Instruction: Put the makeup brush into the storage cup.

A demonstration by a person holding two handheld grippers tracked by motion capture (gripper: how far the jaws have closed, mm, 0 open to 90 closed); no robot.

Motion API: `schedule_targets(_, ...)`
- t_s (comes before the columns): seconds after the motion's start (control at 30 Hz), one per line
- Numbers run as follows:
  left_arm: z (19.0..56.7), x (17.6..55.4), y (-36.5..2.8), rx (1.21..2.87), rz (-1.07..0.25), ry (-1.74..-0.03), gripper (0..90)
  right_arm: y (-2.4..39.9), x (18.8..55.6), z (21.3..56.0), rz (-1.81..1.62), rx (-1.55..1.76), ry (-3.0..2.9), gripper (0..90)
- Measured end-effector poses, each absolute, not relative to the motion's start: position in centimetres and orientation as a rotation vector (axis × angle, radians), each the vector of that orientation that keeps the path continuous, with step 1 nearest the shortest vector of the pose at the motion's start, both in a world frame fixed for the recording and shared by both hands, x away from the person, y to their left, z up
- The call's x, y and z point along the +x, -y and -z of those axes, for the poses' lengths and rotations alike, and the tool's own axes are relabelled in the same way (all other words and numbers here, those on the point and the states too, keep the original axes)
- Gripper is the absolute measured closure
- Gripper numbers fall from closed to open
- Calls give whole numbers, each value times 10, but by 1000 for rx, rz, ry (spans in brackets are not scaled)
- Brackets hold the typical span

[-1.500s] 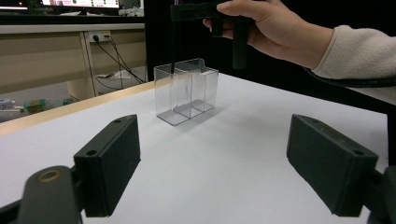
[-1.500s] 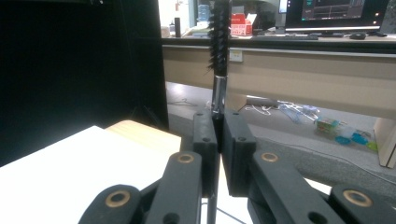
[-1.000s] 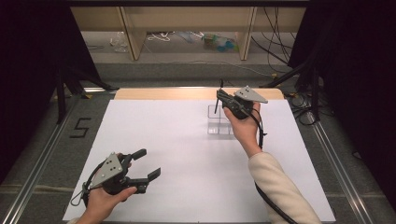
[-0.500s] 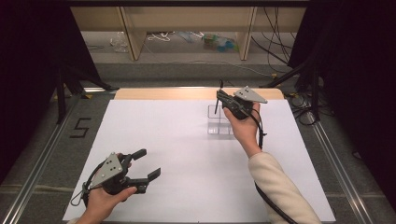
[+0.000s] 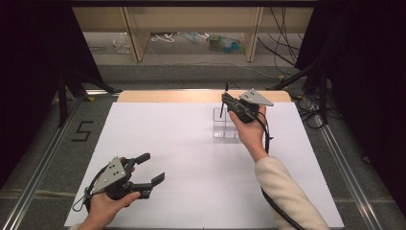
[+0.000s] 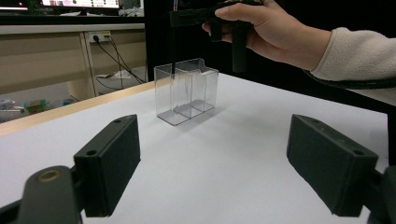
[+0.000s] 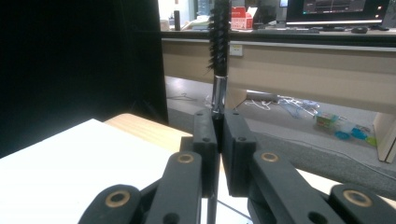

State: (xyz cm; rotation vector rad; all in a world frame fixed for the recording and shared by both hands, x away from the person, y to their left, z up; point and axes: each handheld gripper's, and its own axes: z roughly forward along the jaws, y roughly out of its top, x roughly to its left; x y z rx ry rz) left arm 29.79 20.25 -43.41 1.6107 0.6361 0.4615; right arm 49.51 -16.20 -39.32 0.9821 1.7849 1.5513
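Right gripper view: brush (upright) clamped between closed right gripper jaws.

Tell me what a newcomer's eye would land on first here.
The right gripper, at the far side of the white table, is shut on a thin black bristle brush held over a clear plastic divided box. Near the front left, the left gripper rests with jaws wide open.

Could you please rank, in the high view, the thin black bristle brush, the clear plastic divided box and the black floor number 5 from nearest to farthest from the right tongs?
1. Thin black bristle brush: clamped in the right tongs.
2. Clear plastic divided box: just below them on the white table.
3. Black floor number 5: far left, off the table.
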Motion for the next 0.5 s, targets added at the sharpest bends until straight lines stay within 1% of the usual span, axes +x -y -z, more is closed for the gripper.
schedule_targets(0.5,435,298,-202,1601,-459,-630,175,161,496,396,-1545,981,-1797,855)
